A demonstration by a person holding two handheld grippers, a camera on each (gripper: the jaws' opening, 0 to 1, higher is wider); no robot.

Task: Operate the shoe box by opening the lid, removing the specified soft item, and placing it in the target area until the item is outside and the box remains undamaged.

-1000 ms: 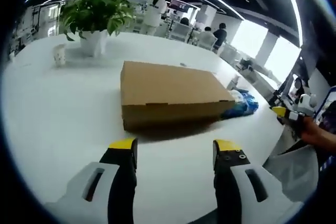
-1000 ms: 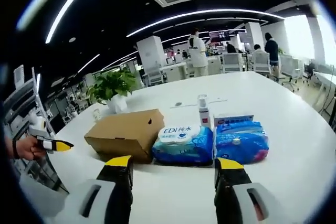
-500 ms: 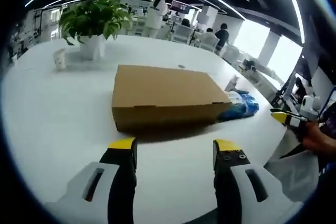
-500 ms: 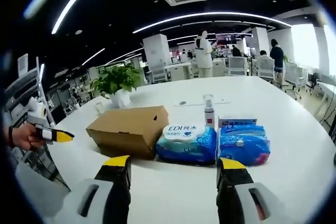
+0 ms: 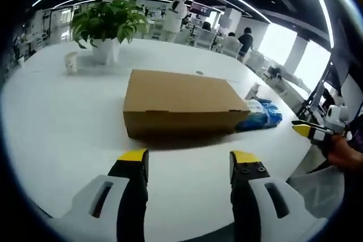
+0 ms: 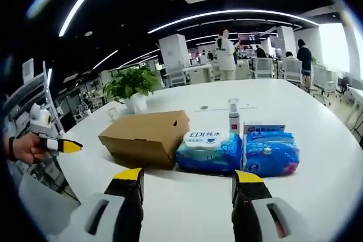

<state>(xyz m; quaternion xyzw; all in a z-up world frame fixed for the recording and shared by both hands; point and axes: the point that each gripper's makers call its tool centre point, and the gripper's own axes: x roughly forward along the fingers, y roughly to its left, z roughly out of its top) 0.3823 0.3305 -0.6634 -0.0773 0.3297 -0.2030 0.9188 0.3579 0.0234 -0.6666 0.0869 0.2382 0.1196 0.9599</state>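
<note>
While the shoe box lies lid-down and shut on the white table, the left gripper has drifted slightly nearer and squarer to its long side, so opening hasn't begun. 2 blue wipe packs sit just beside it, apparently touching. Both the left and right gripper are spread wide, holding nothing.

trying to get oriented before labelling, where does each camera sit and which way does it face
Left gripper view: rides on the left gripper, facing the long side of the closed brown cardboard shoe box on the white table; a hand holds the right gripper at its right edge.
Right gripper view: rides on the right gripper, facing the box's short end and two blue wipe packs; the left gripper enters from the left.
Shared: box, table, potted green plant.
</note>
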